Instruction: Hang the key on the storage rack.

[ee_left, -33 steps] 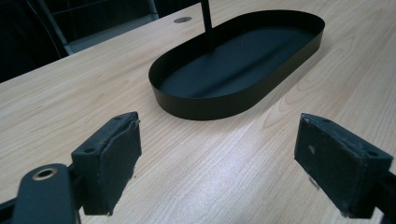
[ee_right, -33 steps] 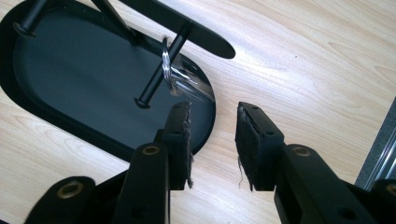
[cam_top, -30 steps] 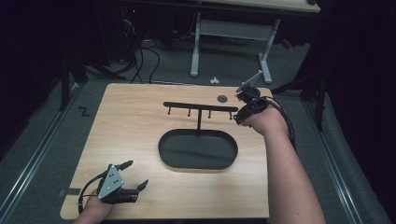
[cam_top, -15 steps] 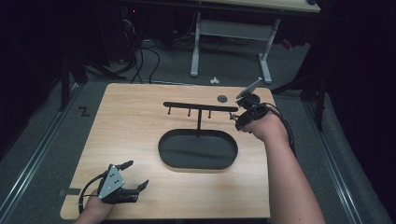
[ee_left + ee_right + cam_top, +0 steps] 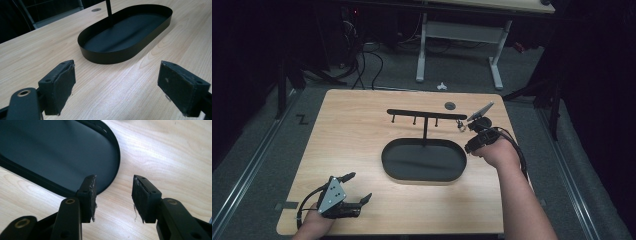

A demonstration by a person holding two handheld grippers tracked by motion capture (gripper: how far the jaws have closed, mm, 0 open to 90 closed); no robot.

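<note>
Nearest, the left gripper rests wide open and empty on the surface. Farther off, the right gripper, its jaws just opening with nothing between them, hangs beside the tray, under the rack. A small item dangles from the rack's end; the arm could knock it loose. The high view shows that item; the right gripper view looks at tray rim and wood.

A black oval tray lies flat near the middle of a pale wooden table, long side running left to right. A thin post rises upright at its far rim, topped by a level black bar with short pegs hanging beneath. Something small and pale hangs under the bar's right end; what it is cannot be told. The tray's dark floor is bare.
</note>
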